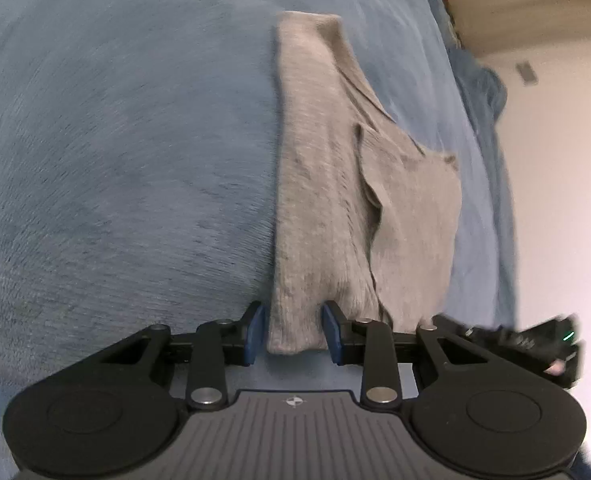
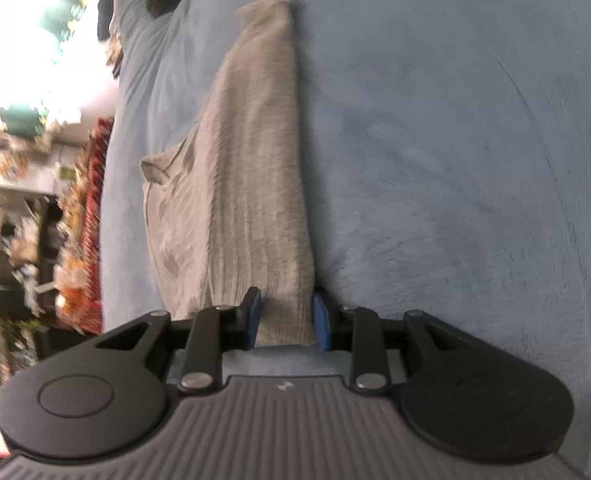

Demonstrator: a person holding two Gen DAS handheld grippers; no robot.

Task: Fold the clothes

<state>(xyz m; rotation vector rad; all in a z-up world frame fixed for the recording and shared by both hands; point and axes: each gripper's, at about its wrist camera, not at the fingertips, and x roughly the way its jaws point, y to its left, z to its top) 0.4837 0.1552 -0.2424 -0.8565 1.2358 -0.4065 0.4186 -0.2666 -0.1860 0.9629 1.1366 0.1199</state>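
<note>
Presently, the scene is being read as follows.

Left gripper (image 1: 293, 332): partly parted jaws are being kept either side of the near end of a grey knitted garment (image 1: 327, 200). A thin gap is being left beside the left blue pad (image 1: 255, 332); the right pad is being met by the cloth's edge. Whether the cloth is being pinched cannot be told.

Right gripper (image 2: 287, 322): jaws are being held at a similar partial opening around another end of the same garment (image 2: 251, 184). The fabric is being touched by both blue pads (image 2: 321, 322), so far as the blurred view allows; a firm clamp cannot be confirmed.

Garment: it is being spread as a long folded strip on a blue plush bedcover (image 1: 115, 160), running away from each gripper. In the left wrist view, a loose flap is being shown lying over its right side.

Bedcover: it is being seen under the whole garment in both views (image 2: 455, 160).

Surroundings: a pale wall (image 1: 555, 180) is being shown past the bed's edge in the left wrist view; a cluttered room with a red patterned rug (image 2: 93, 216) is being shown beside the bed in the right wrist view.

Other gripper: part of it is being glimpsed at the right edge of the left wrist view.
</note>
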